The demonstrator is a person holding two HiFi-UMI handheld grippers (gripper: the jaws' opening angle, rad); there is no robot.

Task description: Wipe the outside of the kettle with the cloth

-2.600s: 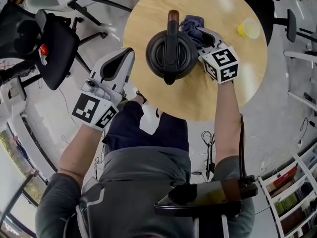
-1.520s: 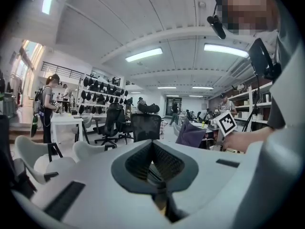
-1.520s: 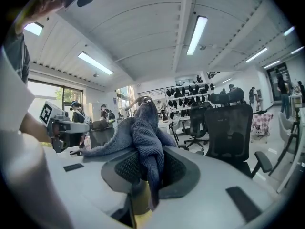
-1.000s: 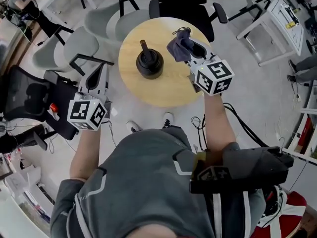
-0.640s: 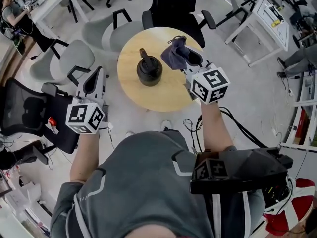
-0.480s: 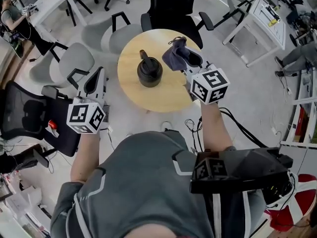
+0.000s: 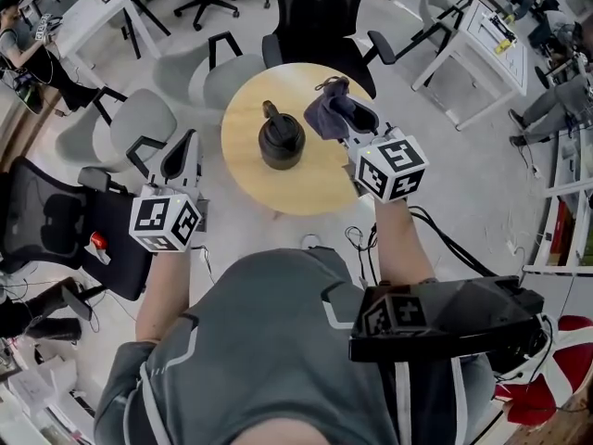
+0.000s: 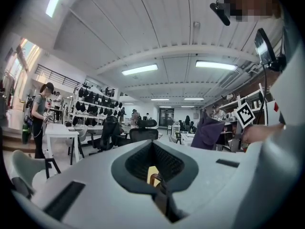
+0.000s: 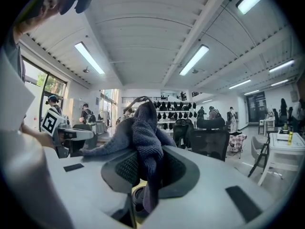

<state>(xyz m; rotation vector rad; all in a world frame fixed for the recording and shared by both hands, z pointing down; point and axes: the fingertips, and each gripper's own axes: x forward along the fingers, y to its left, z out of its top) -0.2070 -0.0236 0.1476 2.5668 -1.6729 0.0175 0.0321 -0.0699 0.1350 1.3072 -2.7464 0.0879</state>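
The black kettle (image 7: 281, 141) stands upright on the round wooden table (image 7: 283, 193), far below both grippers. My right gripper (image 7: 341, 111) is held high over the table's right part, shut on the dark blue-grey cloth (image 7: 324, 116), which bunches over its tips. In the right gripper view the cloth (image 9: 143, 128) drapes down between the gripper's (image 9: 143, 163) pressed jaws. My left gripper (image 7: 188, 140) hovers left of the table, over the floor, apart from the kettle. Its jaws are shut with nothing between them, as the left gripper view (image 8: 153, 147) shows.
A black office chair (image 7: 320, 17) stands behind the table, with grey chairs (image 7: 144, 119) to its left. Another black chair (image 7: 46, 221) sits below my left arm. White desks (image 7: 482, 44) stand at the right. Other people are farther off in the room.
The view has risen far above the table. Both grippers came up away from the kettle, and the right one carried the cloth up with it. In the last half second little has moved.
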